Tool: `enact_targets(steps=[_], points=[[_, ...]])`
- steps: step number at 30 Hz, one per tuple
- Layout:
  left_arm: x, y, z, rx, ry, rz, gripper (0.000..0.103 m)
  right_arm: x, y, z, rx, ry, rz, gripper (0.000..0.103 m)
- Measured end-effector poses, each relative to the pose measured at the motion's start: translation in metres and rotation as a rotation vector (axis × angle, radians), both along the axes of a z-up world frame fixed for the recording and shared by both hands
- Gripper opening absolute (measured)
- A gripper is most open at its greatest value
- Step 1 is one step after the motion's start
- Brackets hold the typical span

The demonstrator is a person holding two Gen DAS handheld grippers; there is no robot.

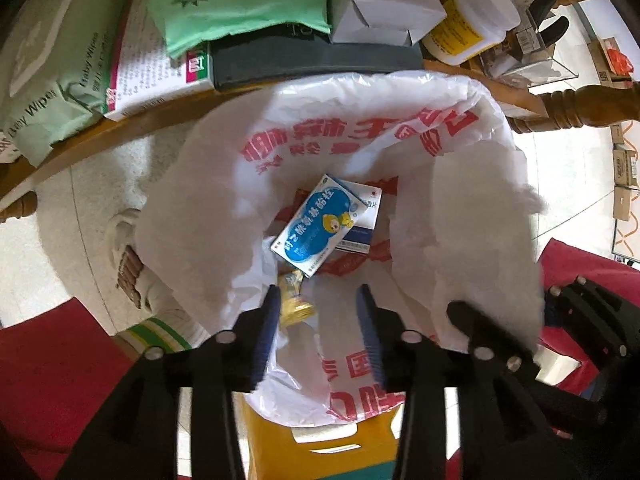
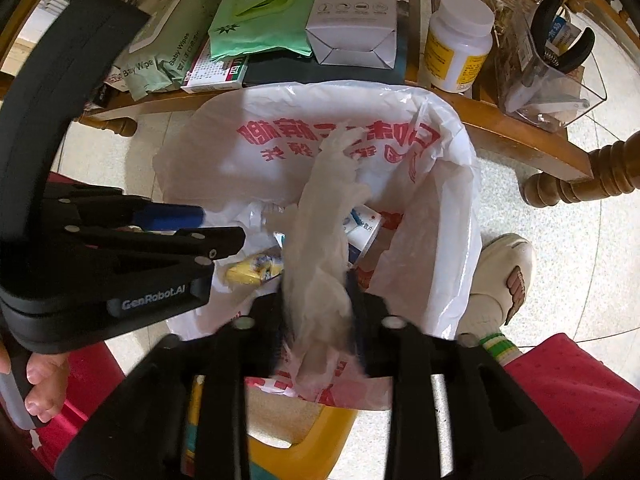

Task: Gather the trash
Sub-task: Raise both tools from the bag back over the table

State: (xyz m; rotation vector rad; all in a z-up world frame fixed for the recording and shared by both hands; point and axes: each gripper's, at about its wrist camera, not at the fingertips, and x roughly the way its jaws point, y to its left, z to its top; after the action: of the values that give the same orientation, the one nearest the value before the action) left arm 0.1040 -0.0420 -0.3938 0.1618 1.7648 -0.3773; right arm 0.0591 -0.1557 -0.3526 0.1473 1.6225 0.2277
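Left gripper [image 1: 318,300] is hanging over the bag's mouth with its jaws spread and nothing between them. Right gripper [image 2: 316,300] is pointing steeply down, its jaws standing a little apart with a crumpled white tissue [image 2: 324,240] between them; whether the pads are still pressing on it cannot be told. The tissue is trailing toward 12 o'clock over the white plastic bag [image 2: 440,184], which is lining a yellow bin [image 2: 304,436]. Inside the bag are lying a blue-and-white medicine box [image 1: 316,228] and, at its 7 o'clock, a yellow wrapper [image 1: 292,300]. Beyond the bag, at 12 o'clock, a wooden table [image 2: 520,136] is carrying wipes packs and a white bottle [image 2: 456,44]. The tissue is likely light, soft and easily torn; it is best pinched at its bunched middle, as loose ends would slip.
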Motion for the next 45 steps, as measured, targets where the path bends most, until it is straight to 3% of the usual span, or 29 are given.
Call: enact_targets(steps=[18,24,27,31,33,38,41,45], points=[[-0.001,0.006,0.015,0.019,-0.073,0.001,0.067,0.001,0.001,0.003,-0.012,-0.022,-0.011,0.046],[-0.007,0.013,0.026,0.018,-0.087,0.011,0.079,-0.006,-0.003,0.014,-0.032,-0.044,-0.021,0.060],[-0.013,0.020,0.039,0.013,-0.097,0.015,0.080,-0.014,-0.003,0.031,-0.016,-0.064,-0.009,0.063],[-0.030,0.024,0.081,-0.008,-0.149,-0.058,0.081,-0.026,0.001,0.072,0.007,-0.121,0.020,0.065],[-0.040,0.025,0.107,-0.031,-0.172,-0.109,0.085,-0.033,0.003,0.100,0.016,-0.161,0.040,0.073],[-0.061,0.037,0.202,-0.128,-0.262,-0.220,0.092,-0.049,0.007,0.191,0.087,-0.292,0.100,0.087],[-0.060,0.046,0.263,-0.159,-0.345,-0.245,0.092,-0.046,-0.003,0.243,0.127,-0.361,0.087,0.090],[-0.047,0.048,0.342,-0.164,-0.486,-0.295,0.095,-0.030,-0.018,0.303,0.075,-0.455,0.082,0.090]])
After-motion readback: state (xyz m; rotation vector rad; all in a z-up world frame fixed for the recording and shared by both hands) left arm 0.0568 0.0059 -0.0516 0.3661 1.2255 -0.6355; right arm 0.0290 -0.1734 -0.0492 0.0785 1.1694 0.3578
